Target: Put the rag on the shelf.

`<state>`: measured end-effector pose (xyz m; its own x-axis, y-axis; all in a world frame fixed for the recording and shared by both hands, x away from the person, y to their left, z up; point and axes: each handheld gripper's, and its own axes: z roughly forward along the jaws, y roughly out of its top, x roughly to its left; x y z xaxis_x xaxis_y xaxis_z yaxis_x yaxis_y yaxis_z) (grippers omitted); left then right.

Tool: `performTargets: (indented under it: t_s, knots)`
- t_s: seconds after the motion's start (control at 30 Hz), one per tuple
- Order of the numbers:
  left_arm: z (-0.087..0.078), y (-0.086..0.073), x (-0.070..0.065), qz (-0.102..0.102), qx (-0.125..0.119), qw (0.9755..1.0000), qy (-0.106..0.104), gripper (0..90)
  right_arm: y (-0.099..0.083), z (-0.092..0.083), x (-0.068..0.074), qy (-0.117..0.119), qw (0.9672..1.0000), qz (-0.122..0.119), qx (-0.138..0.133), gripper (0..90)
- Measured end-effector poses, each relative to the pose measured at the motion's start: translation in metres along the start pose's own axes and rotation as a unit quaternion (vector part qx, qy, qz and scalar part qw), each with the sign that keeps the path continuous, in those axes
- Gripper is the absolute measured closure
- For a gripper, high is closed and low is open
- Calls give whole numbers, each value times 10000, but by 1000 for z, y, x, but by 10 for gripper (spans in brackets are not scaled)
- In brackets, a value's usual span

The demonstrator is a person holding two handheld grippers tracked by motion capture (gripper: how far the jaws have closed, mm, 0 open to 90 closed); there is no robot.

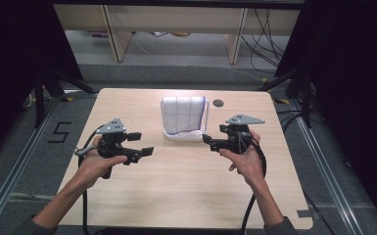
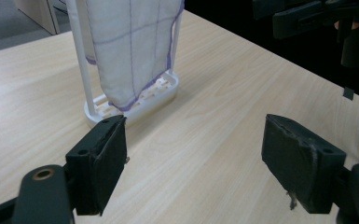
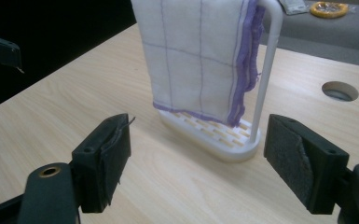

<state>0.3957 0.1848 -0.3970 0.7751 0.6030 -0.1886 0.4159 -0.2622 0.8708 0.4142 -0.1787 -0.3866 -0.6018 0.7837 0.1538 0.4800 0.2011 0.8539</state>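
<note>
A white cloth with purple grid lines and purple edging (image 1: 182, 114) (image 2: 130, 46) (image 3: 196, 56) hangs over a white rack (image 1: 183, 133) (image 2: 135, 100) (image 3: 235, 144) near the table's back middle. My left gripper (image 1: 141, 145) (image 2: 193, 163) hovers left of the rack, open, nothing between its jaws. To the rack's right my right gripper (image 1: 209, 141) (image 3: 198, 163) is held open and empty too. Both point inward toward the rack, a short way off it.
The light wooden table (image 1: 186, 196) has a round cable hole (image 1: 218, 103) (image 3: 339, 91) right of the rack. Black curtains flank both sides. Wooden furniture legs and cables stand on the floor beyond the far edge.
</note>
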Motion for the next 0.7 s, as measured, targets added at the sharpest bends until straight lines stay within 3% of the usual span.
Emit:
performTargets:
  t_s: [0.2, 0.37, 0.43, 0.5, 0.53, 0.6, 0.63, 0.7]
  knots:
    - [3, -16, -2, 53, 155, 9999, 35, 216, -12, 2, 3, 11, 9999, -61, 123, 232]
    - [1, -30, -6, 70, 145, 9998, 96, 216, -24, 0, 7, 78, 9999, -67, 132, 232]
    - [0, -37, -8, 67, 178, 9998, 77, 216, -30, -3, 10, 84, 9998, 58, 189, 232]
    - [0, -44, -11, 116, 245, 9996, 74, 216, -37, -4, 9, 90, 9999, -96, 100, 233]
    - [0, -48, -13, 134, 255, 9996, 32, 216, -40, -6, 11, 123, 9998, 8, 146, 233]
    - [-1, -52, -16, 164, 257, 9995, -6, 214, -44, -8, 10, 140, 9997, -72, 176, 233]
    - [-2, -55, -17, 188, 308, 9993, -25, 210, -47, -8, 13, 151, 9997, 36, 173, 233]
    - [-3, -58, -19, 216, 339, 9992, -18, 207, -50, -10, 13, 136, 9997, 16, 225, 233]
